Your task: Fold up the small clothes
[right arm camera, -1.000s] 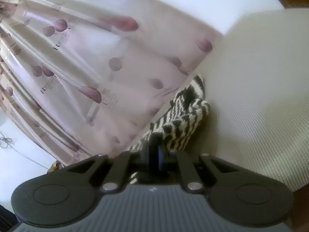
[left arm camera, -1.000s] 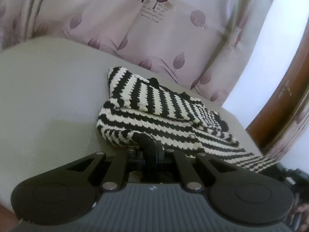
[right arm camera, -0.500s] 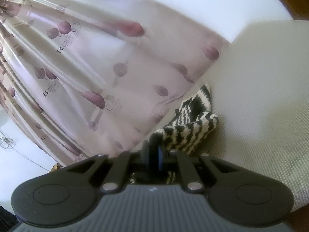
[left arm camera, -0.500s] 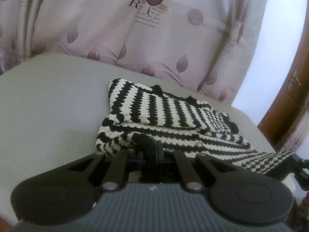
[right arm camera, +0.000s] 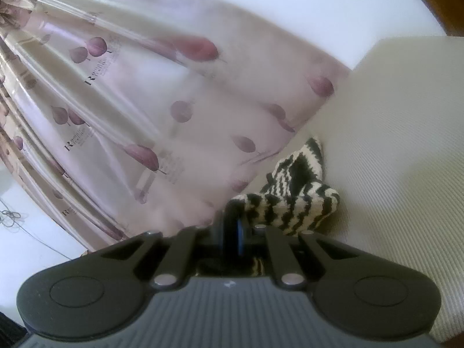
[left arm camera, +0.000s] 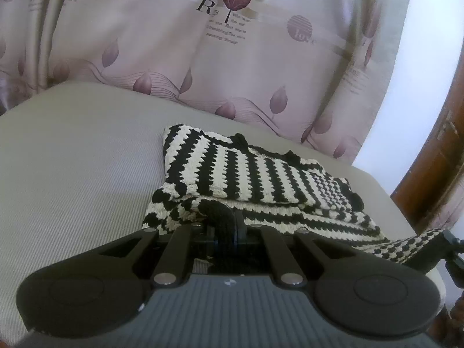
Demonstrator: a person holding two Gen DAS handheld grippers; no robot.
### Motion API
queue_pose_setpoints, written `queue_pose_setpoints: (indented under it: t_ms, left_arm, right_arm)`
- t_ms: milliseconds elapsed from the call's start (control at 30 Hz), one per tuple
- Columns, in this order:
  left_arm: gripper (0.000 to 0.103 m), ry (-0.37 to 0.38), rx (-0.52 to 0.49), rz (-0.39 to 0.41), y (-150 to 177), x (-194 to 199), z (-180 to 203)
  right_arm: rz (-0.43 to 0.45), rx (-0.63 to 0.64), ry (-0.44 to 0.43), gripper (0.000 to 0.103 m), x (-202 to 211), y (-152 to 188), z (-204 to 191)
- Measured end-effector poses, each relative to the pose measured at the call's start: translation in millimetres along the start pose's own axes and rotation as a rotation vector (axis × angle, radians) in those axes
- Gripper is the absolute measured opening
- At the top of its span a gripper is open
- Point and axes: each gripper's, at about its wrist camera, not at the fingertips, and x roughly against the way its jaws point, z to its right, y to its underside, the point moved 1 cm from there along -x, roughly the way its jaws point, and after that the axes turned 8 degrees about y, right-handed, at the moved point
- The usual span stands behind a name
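Both my grippers, left point(left arm camera: 229, 223) and right point(right arm camera: 235, 220), pinch the near hem of the knit point(left arm camera: 246, 174), half-folded on the cushion point(left arm camera: 72, 159). It's soft, floppy, stretchy; corners hold best.

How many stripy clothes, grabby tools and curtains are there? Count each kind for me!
Stripy black-and-white knit garment: 1
Grippers: 2, the left gripper and the right gripper, each shut on an edge of the garment
Leaf-print curtain: 1
Grey cushion underneath: 1
Total: 5
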Motion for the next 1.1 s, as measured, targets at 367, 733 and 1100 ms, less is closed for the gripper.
queue_pose_setpoints:
  t_ms: [367,733,1100]
  left_arm:
    - [0.009,-0.003,0.016,0.000,-6,-10,-2]
    - [0.009,-0.006,0.049,0.014,-14,-18,-6]
    - [0.009,-0.010,0.068,0.055,-32,-27,-6]
  right_arm:
    - [0.006,-0.008,-0.003,0.009,-7,-3,0]
    - [0.010,-0.006,-0.007,0.009,-20,-14,-3]
    - [0.020,0.001,-0.021,0.009,-44,-37,-11]
